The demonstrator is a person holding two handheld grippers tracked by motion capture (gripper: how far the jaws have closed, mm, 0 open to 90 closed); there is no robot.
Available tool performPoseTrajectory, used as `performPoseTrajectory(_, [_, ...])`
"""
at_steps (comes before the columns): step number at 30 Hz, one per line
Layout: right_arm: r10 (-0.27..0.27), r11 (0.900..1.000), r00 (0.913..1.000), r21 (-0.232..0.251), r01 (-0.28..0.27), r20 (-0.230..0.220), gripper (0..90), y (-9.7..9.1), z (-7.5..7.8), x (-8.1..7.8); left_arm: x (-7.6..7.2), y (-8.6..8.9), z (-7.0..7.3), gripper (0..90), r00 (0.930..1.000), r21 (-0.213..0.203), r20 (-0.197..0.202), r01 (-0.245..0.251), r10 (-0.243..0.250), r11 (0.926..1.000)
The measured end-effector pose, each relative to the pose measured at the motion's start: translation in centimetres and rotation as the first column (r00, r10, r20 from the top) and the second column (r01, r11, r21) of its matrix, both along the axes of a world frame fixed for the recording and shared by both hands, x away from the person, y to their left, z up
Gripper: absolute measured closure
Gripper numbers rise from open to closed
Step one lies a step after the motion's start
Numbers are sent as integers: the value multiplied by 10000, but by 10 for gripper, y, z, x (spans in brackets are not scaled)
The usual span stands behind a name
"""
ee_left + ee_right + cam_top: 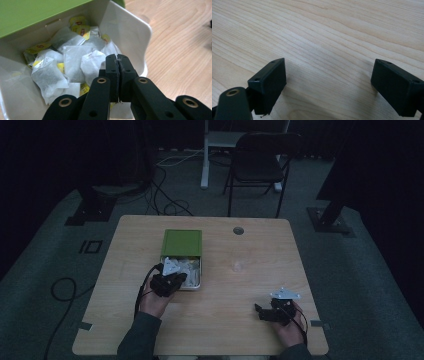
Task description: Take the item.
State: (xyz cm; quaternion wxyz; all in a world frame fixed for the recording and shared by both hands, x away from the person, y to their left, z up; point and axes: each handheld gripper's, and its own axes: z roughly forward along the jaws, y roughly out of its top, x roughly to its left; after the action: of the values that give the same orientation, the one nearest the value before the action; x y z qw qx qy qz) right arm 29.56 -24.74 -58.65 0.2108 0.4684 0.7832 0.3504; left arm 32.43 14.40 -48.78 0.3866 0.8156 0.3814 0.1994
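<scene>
**No legible text anywhere**

Yellow paper tags [40, 47] among the tea bags [72, 62] in the white box [130, 32], each carrying a small red mark. Too blurred and too small to read as letters or a brand. Green lid [37, 12] plain, without print or label. Same box in the high view [182, 251] too dim and distant for any writing. Worktop [324, 30] bare wood grain, no stickers, numbers or signs. Black gripper parts without markings, brass rivets aside. Nothing else readable on floor, chair or stands.
</scene>
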Motion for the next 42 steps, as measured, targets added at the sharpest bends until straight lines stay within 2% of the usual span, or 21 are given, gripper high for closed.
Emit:
performPoseTrajectory(7, [-3,10000,10000,11,3,-1,125,0,0,0,-6,-3,7,893,9991,-214,66,425,-424,9989])
performPoseTrajectory(12, [0,10000,10000,1,0,0,125,0,0,0,-10,-8,10,894,9976,-201,162,682,-679,9975])
performPoseTrajectory(21, [-2,10000,10000,9,2,-3,125,0,0,0,-12,-19,18,894,9913,-246,187,1309,-1305,9911])
performPoseTrajectory(42, [6,10000,10000,-2,-6,13,125,0,0,0,-8,-43,26,895,9806,-395,224,1952,-1945,9800])
